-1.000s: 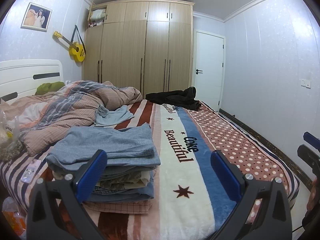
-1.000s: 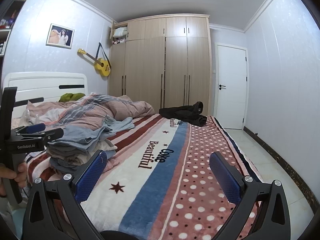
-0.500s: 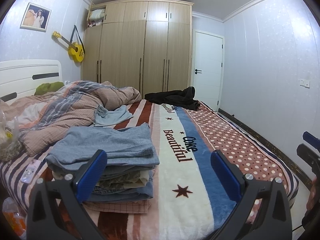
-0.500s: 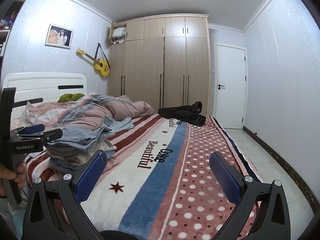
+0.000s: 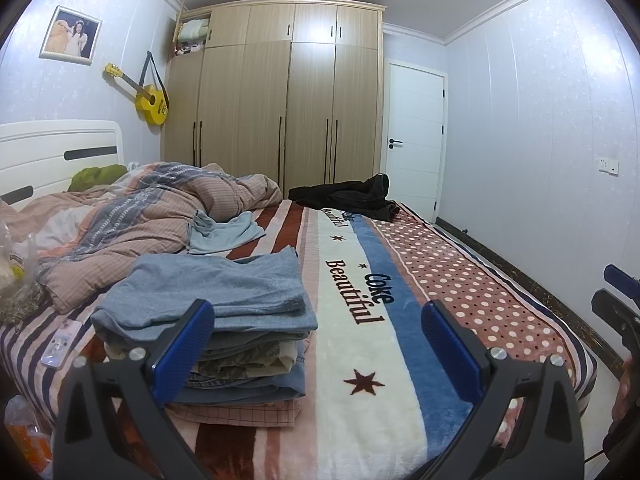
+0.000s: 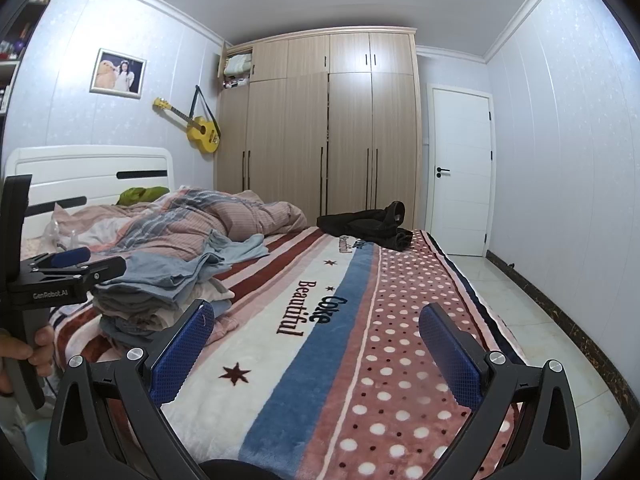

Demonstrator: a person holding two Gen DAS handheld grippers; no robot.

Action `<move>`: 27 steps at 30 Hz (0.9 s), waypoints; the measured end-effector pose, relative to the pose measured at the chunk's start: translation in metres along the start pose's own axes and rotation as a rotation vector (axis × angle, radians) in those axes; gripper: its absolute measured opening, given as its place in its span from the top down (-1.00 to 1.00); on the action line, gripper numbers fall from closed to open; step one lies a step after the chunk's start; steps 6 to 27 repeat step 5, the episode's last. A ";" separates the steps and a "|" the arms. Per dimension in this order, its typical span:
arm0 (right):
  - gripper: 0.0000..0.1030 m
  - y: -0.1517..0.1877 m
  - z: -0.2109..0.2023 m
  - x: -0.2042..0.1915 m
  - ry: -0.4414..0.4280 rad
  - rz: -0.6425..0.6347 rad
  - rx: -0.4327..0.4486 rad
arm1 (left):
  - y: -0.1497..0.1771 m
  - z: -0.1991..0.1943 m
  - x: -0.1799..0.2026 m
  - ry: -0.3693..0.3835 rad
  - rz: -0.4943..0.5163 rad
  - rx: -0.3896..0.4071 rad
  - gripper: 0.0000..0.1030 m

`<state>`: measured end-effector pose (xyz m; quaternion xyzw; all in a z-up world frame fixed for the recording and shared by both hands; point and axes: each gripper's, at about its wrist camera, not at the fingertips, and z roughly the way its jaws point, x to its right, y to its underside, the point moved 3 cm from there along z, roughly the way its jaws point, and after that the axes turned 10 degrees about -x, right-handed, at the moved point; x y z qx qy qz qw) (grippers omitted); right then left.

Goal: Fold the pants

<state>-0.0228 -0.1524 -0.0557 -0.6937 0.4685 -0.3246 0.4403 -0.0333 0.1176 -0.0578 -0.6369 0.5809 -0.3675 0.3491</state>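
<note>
Nothing has moved: left gripper (image 5: 318, 338) and right gripper (image 6: 316, 340) hover spread wide, empty, over the striped fleece bed (image 5: 360, 360); crumpled black pants (image 5: 352, 196) lie far off.

A home bedroom is showing: a blanket-covered bed (image 5: 360, 340), with a tall wooden wardrobe (image 5: 288, 96) standing behind the bed.

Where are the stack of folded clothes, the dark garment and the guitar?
Stack (image 5: 224, 300), left wrist view: on the top grey-blue layer.
Dark garment (image 6: 368, 226), right wrist view: on its crumpled middle, at the bed's far end.
Guitar (image 5: 151, 100), left wrist view: on its yellow body.
</note>
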 end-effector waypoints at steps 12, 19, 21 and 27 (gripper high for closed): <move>-0.99 0.000 0.000 0.000 0.001 0.000 0.000 | 0.000 0.000 -0.001 0.002 0.003 -0.005 -0.98; -0.99 0.000 0.000 0.000 0.001 0.000 0.000 | 0.000 0.000 -0.001 0.002 0.003 -0.005 -0.98; -0.99 0.000 0.000 0.000 0.001 0.000 0.000 | 0.000 0.000 -0.001 0.002 0.003 -0.005 -0.98; -0.99 0.000 0.000 0.000 0.001 0.000 0.000 | 0.000 0.000 -0.001 0.002 0.003 -0.005 -0.98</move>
